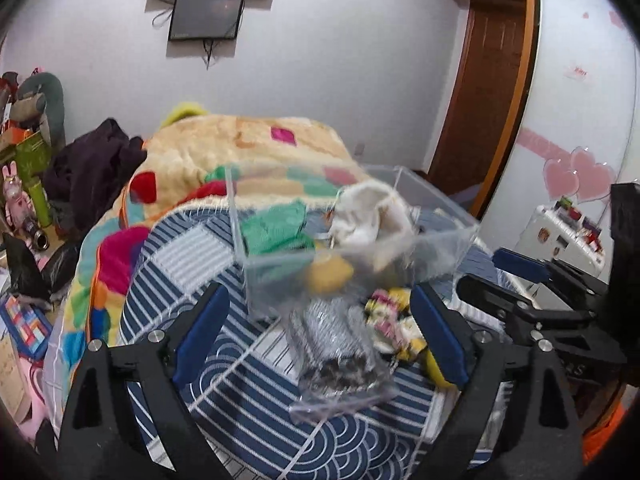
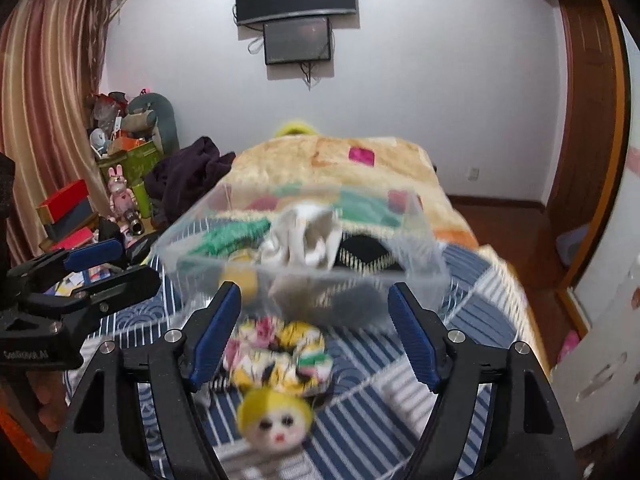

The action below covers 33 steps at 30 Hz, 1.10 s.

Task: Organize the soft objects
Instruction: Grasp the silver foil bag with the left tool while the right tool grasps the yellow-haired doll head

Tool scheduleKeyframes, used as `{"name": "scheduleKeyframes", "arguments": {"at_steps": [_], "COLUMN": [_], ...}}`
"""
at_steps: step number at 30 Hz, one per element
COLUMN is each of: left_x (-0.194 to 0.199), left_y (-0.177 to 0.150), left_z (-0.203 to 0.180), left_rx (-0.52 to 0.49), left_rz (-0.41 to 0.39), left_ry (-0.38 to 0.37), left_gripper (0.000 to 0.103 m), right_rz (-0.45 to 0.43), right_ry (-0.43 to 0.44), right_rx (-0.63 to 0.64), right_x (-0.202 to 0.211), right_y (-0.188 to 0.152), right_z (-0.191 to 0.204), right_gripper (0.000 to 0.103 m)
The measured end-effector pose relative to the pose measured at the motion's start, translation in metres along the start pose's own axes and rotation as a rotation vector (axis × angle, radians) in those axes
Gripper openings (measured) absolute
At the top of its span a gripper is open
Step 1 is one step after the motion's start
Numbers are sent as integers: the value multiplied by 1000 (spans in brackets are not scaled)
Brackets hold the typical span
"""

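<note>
Both the left gripper (image 1: 320, 328) and right gripper (image 2: 316, 332) gape wide, holding nothing. A doll (image 2: 276, 376) lies near the clear box (image 2: 416, 236) on the bed.

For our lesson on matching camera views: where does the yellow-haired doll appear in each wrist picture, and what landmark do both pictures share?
Left wrist: the doll lies at right of centre, beside the right finger, partly hidden behind the clear box.
Right wrist: the doll lies at lower centre, between the open fingers, head nearest the camera.
Shared landmark: the white cloth in the clear box.
</note>
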State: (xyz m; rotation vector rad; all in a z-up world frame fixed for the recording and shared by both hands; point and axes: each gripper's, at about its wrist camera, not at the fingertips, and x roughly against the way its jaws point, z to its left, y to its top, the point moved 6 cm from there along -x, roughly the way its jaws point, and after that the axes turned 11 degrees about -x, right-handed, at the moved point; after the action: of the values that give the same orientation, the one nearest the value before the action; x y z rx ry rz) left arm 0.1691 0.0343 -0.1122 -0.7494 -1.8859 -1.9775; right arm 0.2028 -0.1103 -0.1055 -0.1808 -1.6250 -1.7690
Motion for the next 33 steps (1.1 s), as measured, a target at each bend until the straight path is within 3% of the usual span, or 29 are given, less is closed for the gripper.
{"name": "scheduleKeyframes", "arguments": {"at_steps": [8, 12, 17, 19, 22, 33], "left_x": [-24, -32, -39, -41, -38, -8], "left_y": [-31, -37, -44, -46, -47, -47], "left_z": [0, -6, -15, -18, -21, -19], "left_rx": [40, 32, 34, 37, 32, 50], "left_rz": [80, 108, 128, 136, 123, 66], "left_ry": [-5, -23, -67, -94, -102, -73], "left_gripper": [89, 71, 55, 42, 34, 24], "right_rz": [133, 167, 191, 198, 193, 131], "right_ry": [22, 54, 105, 123, 124, 117], "right_rx": [-44, -64, -63, -61, -52, -57], "right_x": [-10, -8, -8, -10, -11, 4], "right_y": [-44, -55, -58, -59, -61, -52], "right_z": [-8, -9, -5, -3, -1, 2], "right_gripper": [73, 69, 51, 43, 42, 40]}}
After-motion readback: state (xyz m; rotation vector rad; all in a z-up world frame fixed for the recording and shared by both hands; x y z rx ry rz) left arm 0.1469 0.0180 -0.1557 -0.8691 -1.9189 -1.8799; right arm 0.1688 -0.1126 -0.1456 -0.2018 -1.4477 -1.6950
